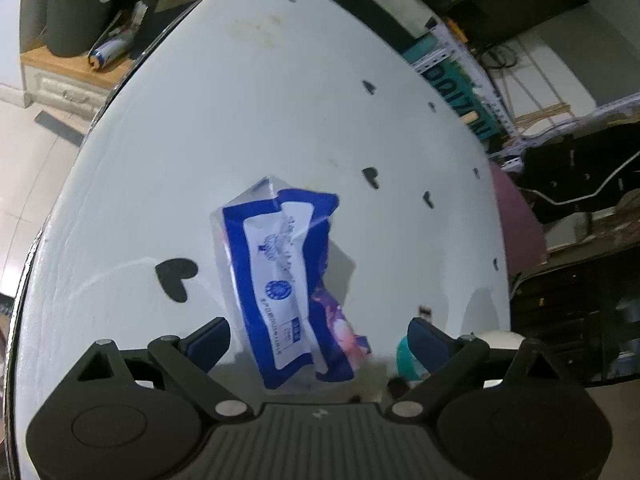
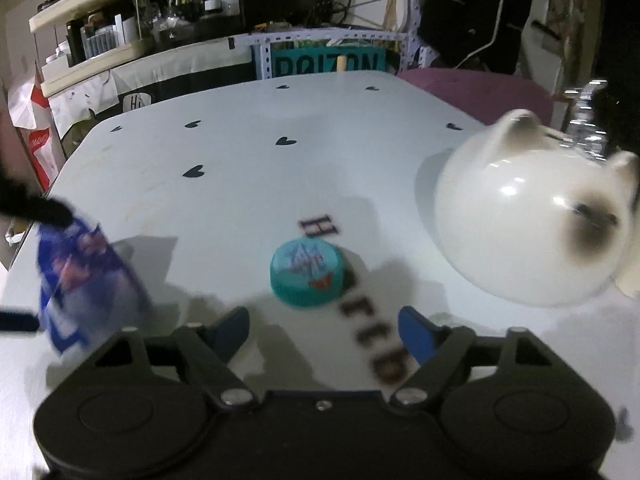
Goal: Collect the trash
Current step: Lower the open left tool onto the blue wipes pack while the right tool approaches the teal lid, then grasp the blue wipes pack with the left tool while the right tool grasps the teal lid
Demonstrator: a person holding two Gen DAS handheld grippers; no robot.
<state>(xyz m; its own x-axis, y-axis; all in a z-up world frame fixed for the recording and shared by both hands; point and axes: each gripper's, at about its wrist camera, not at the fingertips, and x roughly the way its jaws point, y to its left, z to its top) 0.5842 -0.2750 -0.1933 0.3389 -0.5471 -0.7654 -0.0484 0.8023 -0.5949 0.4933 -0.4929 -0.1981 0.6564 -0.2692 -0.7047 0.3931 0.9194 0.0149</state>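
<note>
A crumpled blue and white plastic wrapper [image 1: 288, 280] lies on the white table [image 1: 240, 120], just ahead of and between the fingers of my left gripper [image 1: 320, 344], which is open. The wrapper also shows blurred at the left of the right wrist view [image 2: 80, 276]. A teal bottle cap [image 2: 307, 274] sits on the table just ahead of my right gripper [image 2: 326, 334], which is open and empty. The cap's edge shows in the left wrist view [image 1: 406, 360].
A white cat-shaped bowl [image 2: 532, 220] lies upside down at the right of the cap. The table has black heart marks and lettering. A dark bin with a white bag [image 1: 76, 12] stands beyond the table's far left. Shelves and clutter surround the table.
</note>
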